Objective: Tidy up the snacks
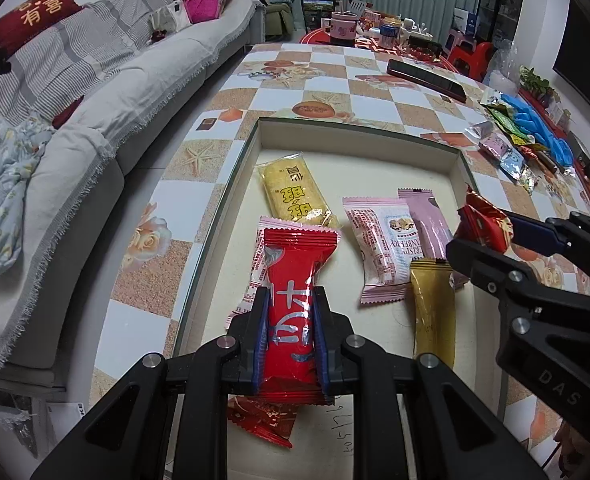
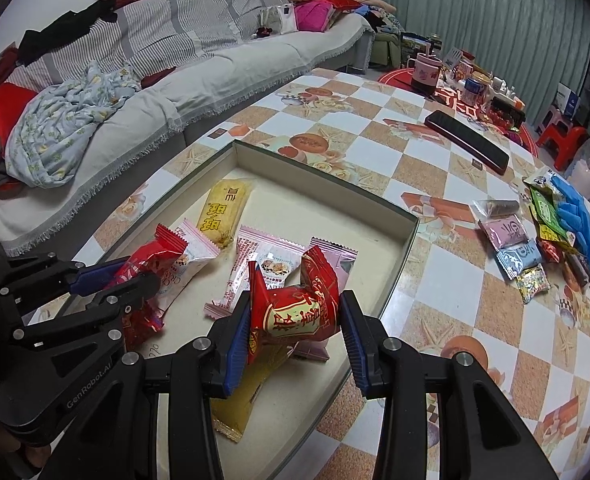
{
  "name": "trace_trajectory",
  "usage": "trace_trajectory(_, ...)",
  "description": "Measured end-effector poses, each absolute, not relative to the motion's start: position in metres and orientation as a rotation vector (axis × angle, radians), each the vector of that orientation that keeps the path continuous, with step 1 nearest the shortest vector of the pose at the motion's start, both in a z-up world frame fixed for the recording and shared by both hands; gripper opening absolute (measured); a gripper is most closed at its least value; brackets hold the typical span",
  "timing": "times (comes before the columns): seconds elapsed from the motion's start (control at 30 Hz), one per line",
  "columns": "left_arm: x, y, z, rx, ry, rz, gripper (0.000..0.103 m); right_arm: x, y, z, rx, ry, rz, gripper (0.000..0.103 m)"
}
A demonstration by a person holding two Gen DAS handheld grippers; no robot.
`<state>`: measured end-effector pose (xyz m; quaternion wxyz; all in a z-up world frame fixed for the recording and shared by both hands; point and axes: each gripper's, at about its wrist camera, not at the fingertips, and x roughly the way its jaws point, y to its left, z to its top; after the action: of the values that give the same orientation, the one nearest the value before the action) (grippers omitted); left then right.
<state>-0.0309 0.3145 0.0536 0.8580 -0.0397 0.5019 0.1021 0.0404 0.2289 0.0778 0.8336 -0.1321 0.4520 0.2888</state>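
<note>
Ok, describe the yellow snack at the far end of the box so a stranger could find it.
Start at the shallow cream box on the checkered table. Toward its far end lies a long yellow packet, flat on the box floor. It is the only pale yellow one with big dark characters; the packets nearby are pink.

A: Where are we seeing free room inside the box (image 2: 399, 248)?

B: Its far end is lying bare past the yellow packet (image 2: 224, 216), and so is the strip along the right wall. Nearer us, the pink-and-white packets (image 1: 383, 248) and the gold packet (image 1: 433, 312) are crowding the floor.

A: And outside it?

B: The checkered surface (image 2: 415, 168) between the box and the phone (image 2: 467, 140) is lying open. To the right, the loose pile of packets (image 2: 515, 248) and the blue glove (image 2: 583, 224) are blocking the way.

A: The tongs themselves?

B: The left tongs (image 1: 291, 332) and right tongs (image 2: 295, 324) are hanging close together over the near end, each clamped on a red packet, leaving us little room between them.
</note>
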Motion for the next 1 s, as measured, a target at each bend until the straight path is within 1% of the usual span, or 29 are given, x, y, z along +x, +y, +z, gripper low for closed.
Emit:
trace_trajectory(0.4, -0.027, 0.316, 0.05, -0.079, 1.086, 0.196, 0.022, 0.045, 0.236, 0.076, -0.269, 0.98, 0.622, 0.044)
trace_trajectory(0.43, -0.028, 0.316, 0.05, -0.079, 1.089, 0.195, 0.026, 0.045, 0.237, 0.077, -0.263, 0.98, 0.629, 0.044)
trace_trajectory(0.47, -0.028, 0.317, 0.05, -0.083, 1.091, 0.196, 0.039, 0.046, 0.238, 0.078, -0.252, 0.983, 0.643, 0.044)
trace_trajectory(0.5, -0.029, 0.317, 0.05, -0.091, 1.088, 0.196, 0.048, 0.046, 0.239, 0.08, -0.237, 0.991, 0.663, 0.049)
trace_trajectory(0.53, -0.031, 0.319, 0.051, -0.096, 1.08, 0.201, 0.067, 0.046, 0.24, 0.083, -0.228, 0.989, 0.672, 0.065)
trace_trajectory(0.57, -0.034, 0.32, 0.053, -0.097, 1.072, 0.209, 0.078, 0.045, 0.24, 0.086, -0.226, 0.976, 0.669, 0.076)
trace_trajectory(0.6, -0.037, 0.321, 0.055, -0.098, 1.061, 0.212, 0.079, 0.043, 0.239, 0.09, -0.227, 0.953, 0.663, 0.089)
trace_trajectory(0.7, -0.046, 0.324, 0.059, -0.122, 1.044, 0.19, 0.08, 0.04, 0.236, 0.1, -0.212, 0.922, 0.669, 0.089)
trace_trajectory(0.87, -0.065, 0.328, 0.063, -0.122, 1.024, 0.195, 0.087, 0.035, 0.218, 0.109, -0.146, 0.916, 0.669, 0.089)
trace_trajectory(1.0, -0.082, 0.328, 0.069, -0.174, 0.997, 0.164, 0.088, 0.022, 0.204, 0.105, -0.13, 0.938, 0.676, 0.089)
